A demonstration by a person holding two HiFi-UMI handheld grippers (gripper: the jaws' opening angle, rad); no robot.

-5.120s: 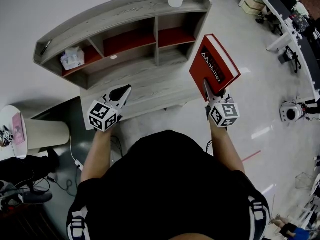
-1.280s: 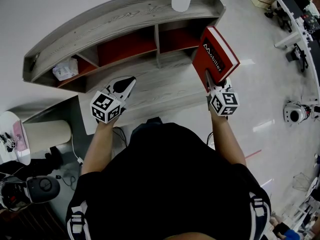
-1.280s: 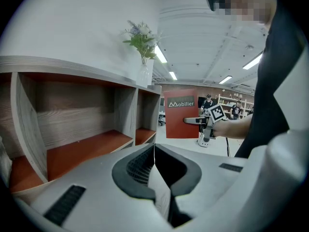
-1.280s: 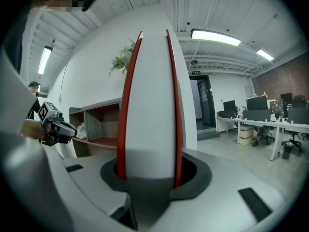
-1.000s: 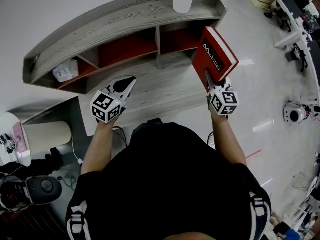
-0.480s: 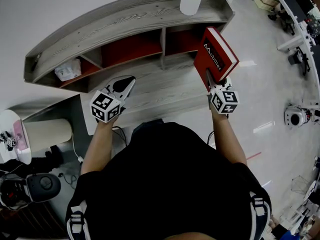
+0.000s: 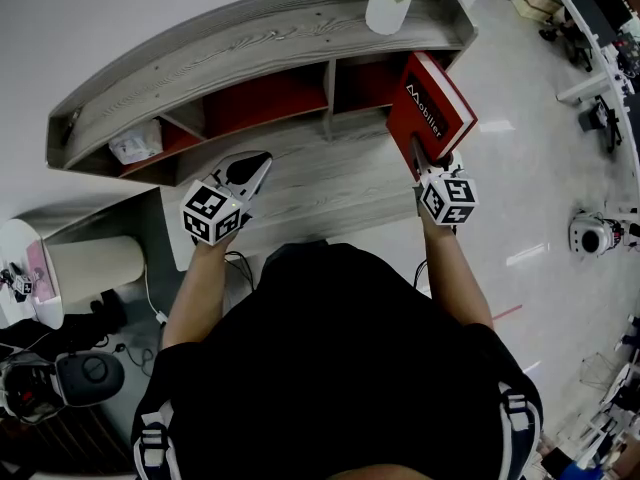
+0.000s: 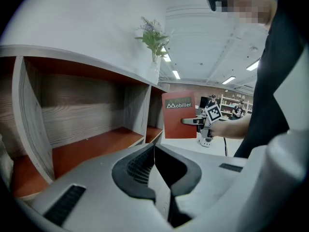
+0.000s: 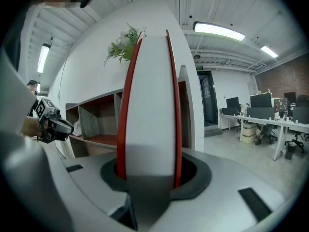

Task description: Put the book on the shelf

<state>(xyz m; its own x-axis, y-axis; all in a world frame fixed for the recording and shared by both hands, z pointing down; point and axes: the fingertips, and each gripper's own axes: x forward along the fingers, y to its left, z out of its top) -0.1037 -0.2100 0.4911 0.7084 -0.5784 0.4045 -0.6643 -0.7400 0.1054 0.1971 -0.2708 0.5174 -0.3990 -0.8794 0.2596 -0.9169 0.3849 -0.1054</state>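
A thick red book with white lettering stands on end in my right gripper, which is shut on its lower edge. The book's top end is in front of the right-hand compartment of the grey wooden shelf with red inner boards. In the right gripper view the book is edge-on, white pages between red covers, and the jaws press on both covers. My left gripper hovers over the shelf's lower ledge, shut with nothing in it. From the left gripper view the book shows at the right.
A white vase with a plant stands on the shelf's top at the right. A tissue pack lies in the left compartment. A round white side table stands at the left, and desks and a floor device at the right.
The book's top end has come a little closer to the shelf's right compartment. The left gripper has stayed where it was.
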